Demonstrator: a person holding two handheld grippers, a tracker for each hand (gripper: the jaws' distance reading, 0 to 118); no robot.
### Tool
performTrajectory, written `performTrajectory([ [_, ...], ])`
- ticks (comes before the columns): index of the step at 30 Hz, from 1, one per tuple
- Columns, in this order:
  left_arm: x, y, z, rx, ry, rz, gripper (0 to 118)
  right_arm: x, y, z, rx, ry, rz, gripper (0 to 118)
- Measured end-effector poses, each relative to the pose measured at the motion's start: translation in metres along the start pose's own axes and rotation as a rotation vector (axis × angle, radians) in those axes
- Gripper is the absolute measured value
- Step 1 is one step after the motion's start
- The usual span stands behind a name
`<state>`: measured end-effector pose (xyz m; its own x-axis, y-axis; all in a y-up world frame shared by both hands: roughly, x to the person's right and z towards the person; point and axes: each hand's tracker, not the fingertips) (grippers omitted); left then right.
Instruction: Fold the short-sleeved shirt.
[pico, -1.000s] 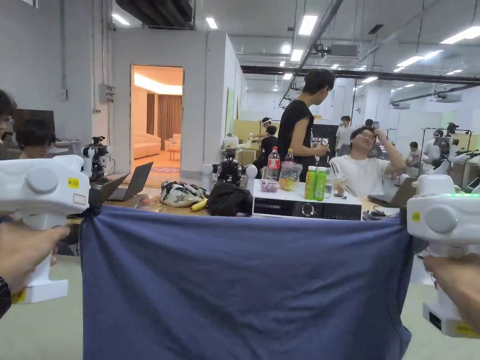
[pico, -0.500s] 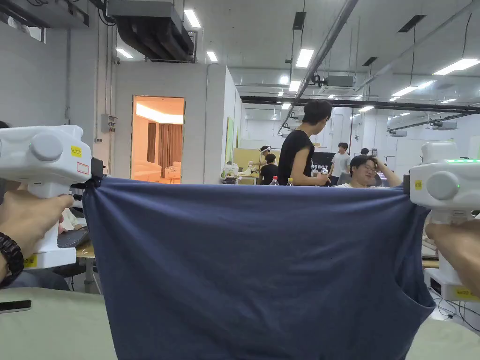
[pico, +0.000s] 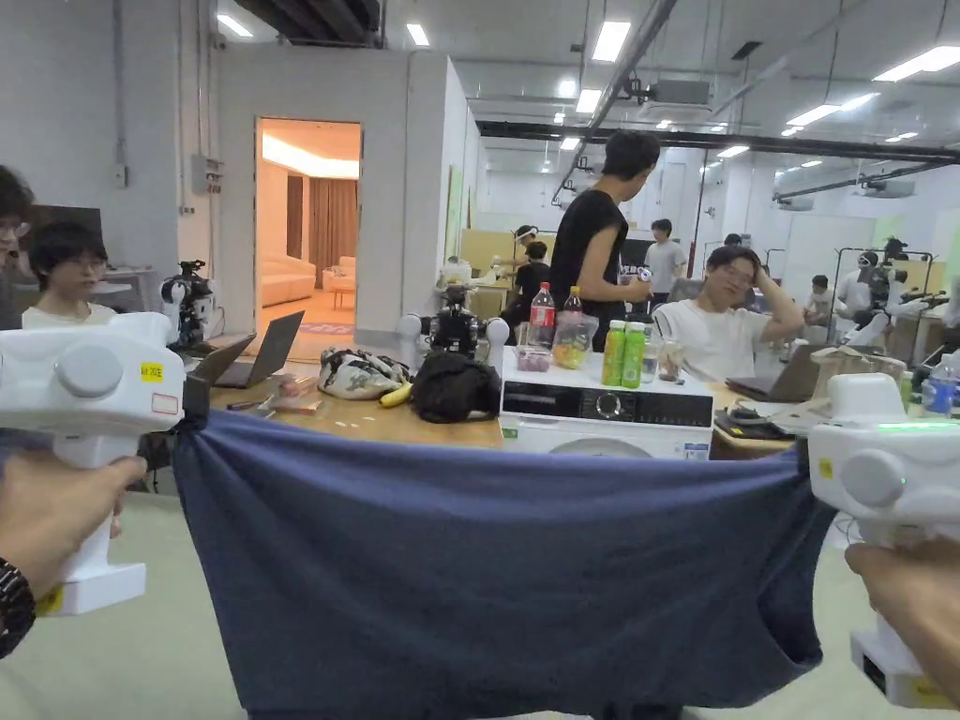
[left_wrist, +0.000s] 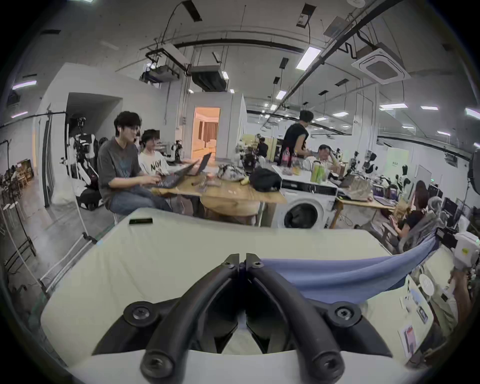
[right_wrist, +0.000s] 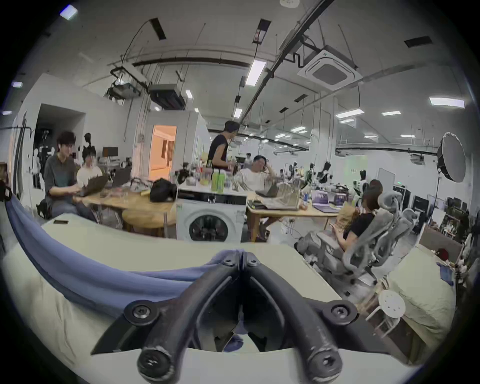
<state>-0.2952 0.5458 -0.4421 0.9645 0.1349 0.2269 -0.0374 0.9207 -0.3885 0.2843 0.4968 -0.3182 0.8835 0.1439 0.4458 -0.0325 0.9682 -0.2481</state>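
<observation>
Blue shirt (pico: 487, 572) hangs taut in the air over the pale table (left_wrist: 181, 259), each top corner pinched in a clenched claw, left (left_wrist: 245, 259) and right (right_wrist: 242, 256); I'd lower both level, so it lands flat, unwrinkled.

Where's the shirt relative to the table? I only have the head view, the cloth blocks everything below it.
Observer: The left gripper view shows the blue shirt stretched in the air above the pale green table.
Operator: Left gripper really clamped?
Observer: Yes, jaws closed, the cloth coming out at the tips.
Operator: Right gripper?
Observer: Its view shows closed jaws with fabric bunched at the tips.
Operator: Anything on the table?
Observer: A dark phone at its far left corner.
</observation>
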Motion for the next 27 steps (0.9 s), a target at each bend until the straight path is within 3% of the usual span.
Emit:
performTrajectory([
  [16, -0.013, -0.185, 0.091, -0.142, -0.038, -0.014, 0, 0.032, -0.163, 0.104, -0.25, 0.059, -0.025, 0],
  [27, -0.038, -0.291, 0.063, -0.491, -0.045, 0.033, 0, 0.027, -0.267, 0.109, -0.521, 0.139, 0.123, 0],
])
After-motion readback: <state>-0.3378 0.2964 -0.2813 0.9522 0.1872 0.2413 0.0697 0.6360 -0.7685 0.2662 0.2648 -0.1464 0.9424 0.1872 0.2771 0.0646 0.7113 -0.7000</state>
